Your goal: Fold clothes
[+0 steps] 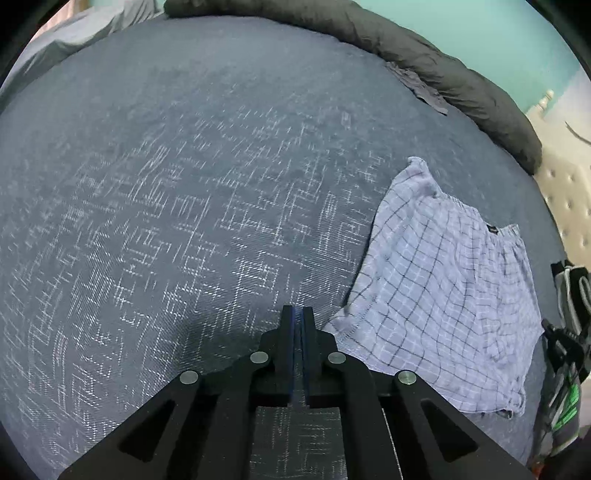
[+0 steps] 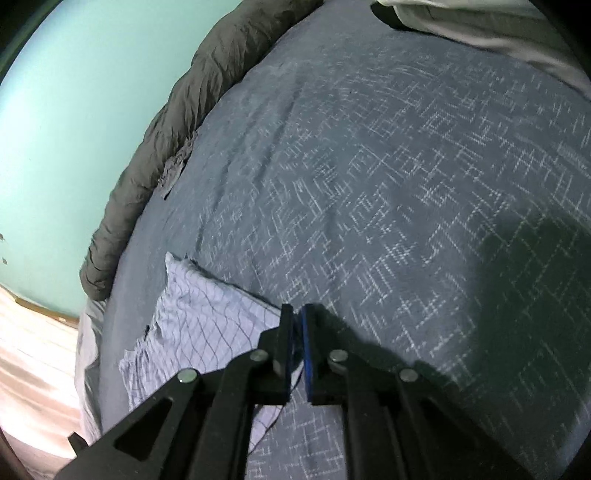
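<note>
A pair of checked shorts (image 1: 447, 291) lies spread flat on the blue patterned bedspread (image 1: 184, 203), with nothing else resting on it. In the left wrist view the shorts sit at about three o'clock from the left gripper (image 1: 297, 314), just beside its fingertips but not between them; the waistband points away toward one o'clock. The left fingers are pressed together with nothing held, above bare bedspread.

The right wrist view shows the same shorts (image 2: 199, 325) at about nine o'clock from the right gripper (image 2: 297, 314), running under its left finger (image 2: 284, 350). The right fingers stand almost together with only a thin gap; whether they pinch the cloth I cannot tell.

Only the left view shows a padded cream headboard (image 1: 569, 206) at three o'clock and the other gripper's body (image 1: 565, 350) at the right edge. Only the right view shows a pale pillow (image 2: 480, 26) at one o'clock. Both show a dark rolled blanket (image 1: 443, 70) along the bed's far edge against a green wall (image 2: 92, 110).
</note>
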Available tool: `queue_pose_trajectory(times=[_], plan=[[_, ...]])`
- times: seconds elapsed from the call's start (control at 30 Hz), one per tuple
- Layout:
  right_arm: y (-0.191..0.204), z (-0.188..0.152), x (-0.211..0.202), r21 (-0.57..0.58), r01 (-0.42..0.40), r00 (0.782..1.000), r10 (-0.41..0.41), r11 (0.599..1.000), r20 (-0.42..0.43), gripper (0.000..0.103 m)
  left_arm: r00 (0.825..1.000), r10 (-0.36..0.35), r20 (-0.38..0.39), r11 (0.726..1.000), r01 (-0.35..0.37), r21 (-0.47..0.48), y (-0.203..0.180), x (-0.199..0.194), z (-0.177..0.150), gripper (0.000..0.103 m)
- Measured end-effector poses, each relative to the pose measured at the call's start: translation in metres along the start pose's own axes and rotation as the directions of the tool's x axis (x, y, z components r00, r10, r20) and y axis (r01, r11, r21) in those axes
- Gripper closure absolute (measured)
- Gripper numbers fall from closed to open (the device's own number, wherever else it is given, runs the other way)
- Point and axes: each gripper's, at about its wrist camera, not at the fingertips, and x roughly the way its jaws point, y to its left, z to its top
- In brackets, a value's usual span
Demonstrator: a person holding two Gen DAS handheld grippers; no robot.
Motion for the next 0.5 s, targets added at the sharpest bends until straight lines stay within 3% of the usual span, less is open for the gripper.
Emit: queue_pose_trajectory(times=[0.1, 0.43, 0.5], plan=[[-0.001, -0.004, -0.005, 0.014, 0.001, 1.000, -0.001, 1.000, 0.006, 0.080, 1.000, -0.026, -0.013, 0.999, 0.026, -0.019, 0.004, 0.000, -0.001, 0.085], [-0.001, -0.014, -0.007, 0.037, -0.007, 1.000, 0.007, 0.999, -0.006, 0.076, 0.998, -0.038, -0.046, 0.998, 0.040, 0.049, -0.011, 0.020, -0.005, 0.085], [-0.002, -0.014, -0.008, 0.037, -0.008, 1.000, 0.008, 0.999, -0.005, 0.076, 0.998, -0.033, -0.044, 0.997, 0.036, 0.061, -0.013, 0.021, -0.004, 0.095]])
